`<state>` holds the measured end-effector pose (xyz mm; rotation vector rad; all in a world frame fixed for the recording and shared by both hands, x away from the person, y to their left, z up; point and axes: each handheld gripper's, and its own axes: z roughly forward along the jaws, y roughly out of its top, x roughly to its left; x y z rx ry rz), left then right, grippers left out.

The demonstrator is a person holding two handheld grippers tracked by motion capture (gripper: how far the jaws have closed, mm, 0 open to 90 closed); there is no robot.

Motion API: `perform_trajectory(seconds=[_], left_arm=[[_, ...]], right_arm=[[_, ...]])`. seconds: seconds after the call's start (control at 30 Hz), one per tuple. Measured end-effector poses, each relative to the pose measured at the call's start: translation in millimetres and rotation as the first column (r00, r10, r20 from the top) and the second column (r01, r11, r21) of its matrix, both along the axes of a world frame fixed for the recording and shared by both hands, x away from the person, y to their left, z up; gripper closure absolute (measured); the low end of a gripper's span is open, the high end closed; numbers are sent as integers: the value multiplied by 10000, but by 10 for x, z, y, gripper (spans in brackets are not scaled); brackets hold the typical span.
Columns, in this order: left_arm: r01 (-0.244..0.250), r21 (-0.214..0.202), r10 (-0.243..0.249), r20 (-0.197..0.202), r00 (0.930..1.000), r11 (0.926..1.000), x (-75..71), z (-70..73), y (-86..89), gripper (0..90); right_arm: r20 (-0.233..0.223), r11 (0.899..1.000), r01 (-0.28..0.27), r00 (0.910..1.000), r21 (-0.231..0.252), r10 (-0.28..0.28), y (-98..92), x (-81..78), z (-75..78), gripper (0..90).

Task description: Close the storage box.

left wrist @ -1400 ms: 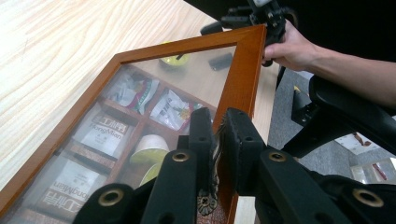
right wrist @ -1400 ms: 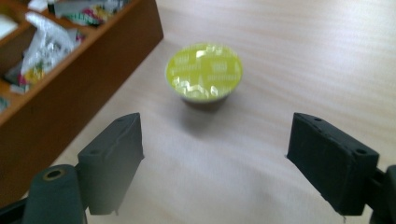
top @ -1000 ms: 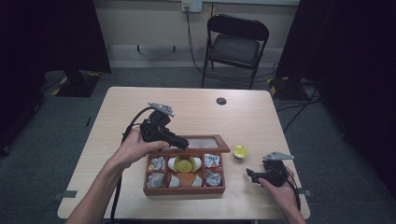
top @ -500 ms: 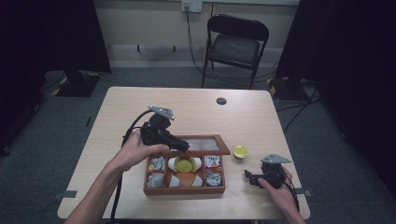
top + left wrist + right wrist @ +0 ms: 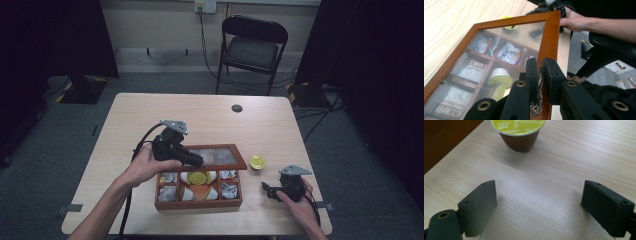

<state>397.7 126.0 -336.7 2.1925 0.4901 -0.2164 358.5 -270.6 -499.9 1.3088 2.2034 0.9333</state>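
Observation:
A wooden box (image 5: pixel 198 204) with compartments holds tea sachets and yellow-lidded capsules. Its glass-paned lid (image 5: pixel 220 156) stands raised at an angle over the back of the box. My left gripper (image 5: pixel 199 161) is shut on the lid's edge. In the left gripper view the jaws (image 5: pixel 541 61) pinch the lid frame (image 5: pixel 549 37) at a small brass latch (image 5: pixel 539 82), and the sachets show through the glass. A green-topped coffee capsule (image 5: pixel 258 162) (image 5: pixel 519 130) stands on the table to the right of the box. My right gripper (image 5: pixel 266 189) (image 5: pixel 539 205) rests open on the table just short of it, holding nothing.
The wooden table (image 5: pixel 150 115) has bare room to the left and behind the box. A small dark disc (image 5: pixel 237 108) lies near the far edge. A black folding chair (image 5: pixel 252 47) stands beyond the table. The right gripper sits close to the table's front right corner.
My left gripper has shifted slightly toward the person with the lid still held, and the pane now shows a little broader. The right gripper has barely moved.

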Motion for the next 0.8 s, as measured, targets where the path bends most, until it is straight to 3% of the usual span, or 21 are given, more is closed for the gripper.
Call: perform_trajectory(seconds=[0.8], left_arm=[[343,277,-353,360,9987,9990,-196,-235,-51,824]], right_arm=[[-10,10000,-29,10000,0,29,0,3,0,120]])
